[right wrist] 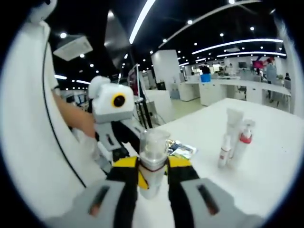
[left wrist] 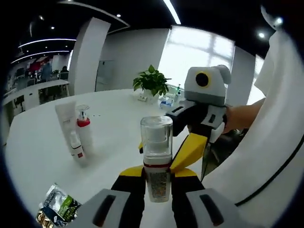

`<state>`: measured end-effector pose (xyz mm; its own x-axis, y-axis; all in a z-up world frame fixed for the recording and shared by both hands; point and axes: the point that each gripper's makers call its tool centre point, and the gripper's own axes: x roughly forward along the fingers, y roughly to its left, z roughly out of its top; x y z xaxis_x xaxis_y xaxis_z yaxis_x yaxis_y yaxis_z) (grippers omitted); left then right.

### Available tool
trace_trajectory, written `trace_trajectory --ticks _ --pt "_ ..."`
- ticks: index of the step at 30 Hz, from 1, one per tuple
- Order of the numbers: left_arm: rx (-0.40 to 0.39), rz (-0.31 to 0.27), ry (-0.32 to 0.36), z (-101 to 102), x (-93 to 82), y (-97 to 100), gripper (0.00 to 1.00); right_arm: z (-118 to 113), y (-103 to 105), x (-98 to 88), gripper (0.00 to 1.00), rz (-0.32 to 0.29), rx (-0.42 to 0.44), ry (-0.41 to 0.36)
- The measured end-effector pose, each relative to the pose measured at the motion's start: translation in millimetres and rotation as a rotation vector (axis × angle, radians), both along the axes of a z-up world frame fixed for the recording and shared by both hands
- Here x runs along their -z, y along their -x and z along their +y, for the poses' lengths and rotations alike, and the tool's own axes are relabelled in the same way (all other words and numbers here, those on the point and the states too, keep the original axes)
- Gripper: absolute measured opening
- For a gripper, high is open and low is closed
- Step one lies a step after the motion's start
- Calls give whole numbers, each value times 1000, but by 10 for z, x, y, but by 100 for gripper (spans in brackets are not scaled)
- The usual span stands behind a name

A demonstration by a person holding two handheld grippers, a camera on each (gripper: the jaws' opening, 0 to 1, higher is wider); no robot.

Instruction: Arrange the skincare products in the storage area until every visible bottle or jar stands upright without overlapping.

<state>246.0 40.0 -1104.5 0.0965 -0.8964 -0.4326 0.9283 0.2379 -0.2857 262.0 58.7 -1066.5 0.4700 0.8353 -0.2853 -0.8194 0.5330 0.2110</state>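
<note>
Clear-capped bottle [left wrist: 156,164] upright above the white counter [left wrist: 38,152], pinched from both sides: left gripper [left wrist: 156,187] jaws and right gripper [right wrist: 152,175] jaws each clamp its lower body. Beyond the bottle, a white tube [left wrist: 68,128] and red-collared pump bottle [left wrist: 84,130] stand together, touching. Snack packets [left wrist: 57,206] lie nearer than the tube.
</note>
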Motion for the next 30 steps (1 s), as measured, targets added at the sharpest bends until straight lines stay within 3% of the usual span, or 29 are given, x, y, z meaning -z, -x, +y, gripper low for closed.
trace_trajectory --ticks 12,14,17,21,30 --pt "-16 34 -2 12 39 26 20 10 -1 49 19 1 17 3" --pt "-67 82 -2 26 62 0 21 6 -20 60 19 2 28 -2" --pt "-88 89 -5 49 83 -10 21 1 -42 72 19 6 43 -12" --pt "-118 93 -70 172 222 15 21 -17 -96 85 19 4 73 -20" --pt "-218 130 -80 353 305 3 21 -120 -320 185 19 -14 120 19"
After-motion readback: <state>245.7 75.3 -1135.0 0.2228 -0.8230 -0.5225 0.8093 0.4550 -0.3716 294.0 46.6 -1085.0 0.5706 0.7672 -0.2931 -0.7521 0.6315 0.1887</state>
